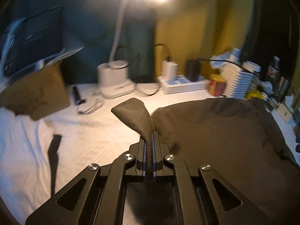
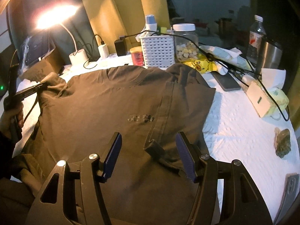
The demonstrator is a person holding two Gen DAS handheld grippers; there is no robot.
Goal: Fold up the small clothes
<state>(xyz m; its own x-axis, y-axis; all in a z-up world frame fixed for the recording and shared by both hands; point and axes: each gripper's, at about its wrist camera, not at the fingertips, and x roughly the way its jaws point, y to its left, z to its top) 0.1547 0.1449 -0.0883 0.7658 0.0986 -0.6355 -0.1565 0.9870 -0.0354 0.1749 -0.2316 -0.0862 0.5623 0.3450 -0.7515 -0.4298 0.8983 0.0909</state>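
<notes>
A dark brown T-shirt [image 2: 105,105] lies spread on the white sheet [image 2: 236,131], its right side folded over toward the middle. My left gripper [image 1: 149,142] is shut on the shirt's left sleeve [image 1: 134,112], which sticks up out of the closed jaws; the shirt body [image 1: 215,136] lies to its right. In the right wrist view the left gripper [image 2: 40,88] pinches that sleeve at the shirt's far left. My right gripper [image 2: 148,150] is open and empty, just above the shirt's near part, with a folded hem corner [image 2: 153,148] between its fingers.
Along the back stand a lit desk lamp [image 1: 117,78], chargers with cables [image 1: 168,67], a red tin [image 2: 137,56], a white basket [image 2: 157,51], a jar [image 2: 185,41], a bottle [image 2: 256,35] and a steel cup [image 2: 270,54]. A cardboard box [image 1: 35,95] sits left. A phone [image 2: 227,82] lies right.
</notes>
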